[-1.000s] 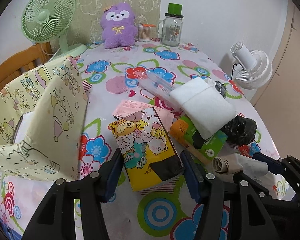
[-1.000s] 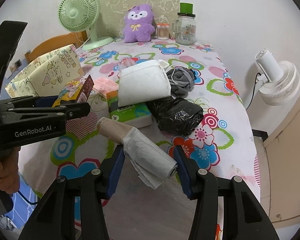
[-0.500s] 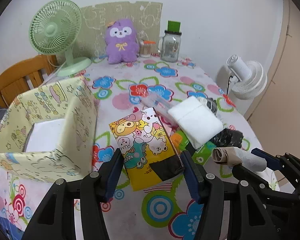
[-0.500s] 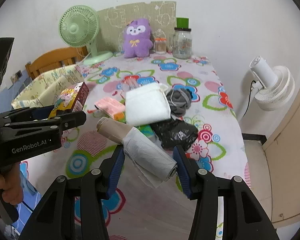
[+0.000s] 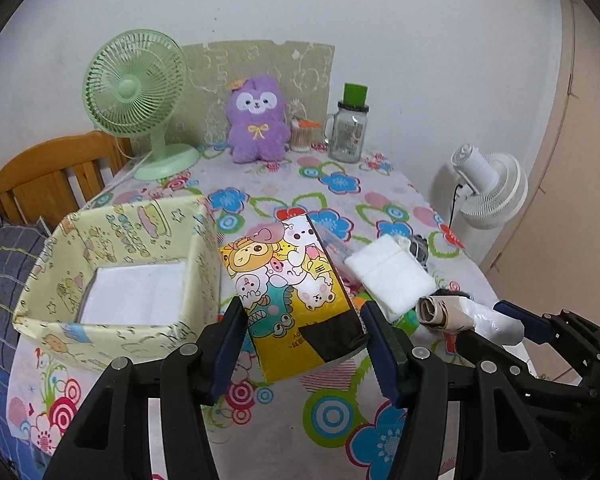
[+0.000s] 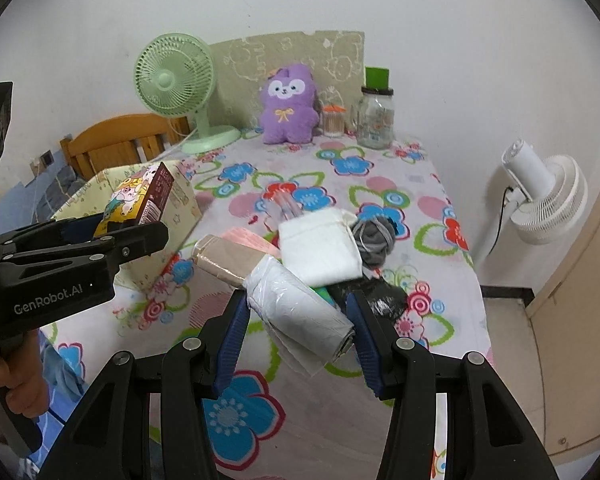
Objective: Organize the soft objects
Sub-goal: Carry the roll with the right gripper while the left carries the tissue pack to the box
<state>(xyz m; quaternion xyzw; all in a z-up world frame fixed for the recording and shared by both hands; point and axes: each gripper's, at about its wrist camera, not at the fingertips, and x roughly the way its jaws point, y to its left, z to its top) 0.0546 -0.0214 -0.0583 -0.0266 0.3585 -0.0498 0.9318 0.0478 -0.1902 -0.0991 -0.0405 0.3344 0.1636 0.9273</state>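
Both wrist views look forward, high above the shared table.

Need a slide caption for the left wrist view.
Left gripper holds a cartoon tissue pack aloft beside the open yellow storage box.

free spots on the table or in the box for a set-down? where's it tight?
The box floor is bare, walled all round. Cloth is open between the purple plush and the clutter, and on the near edge below both tools. Tight: the white cloth, grey sock and black bag pile at right.
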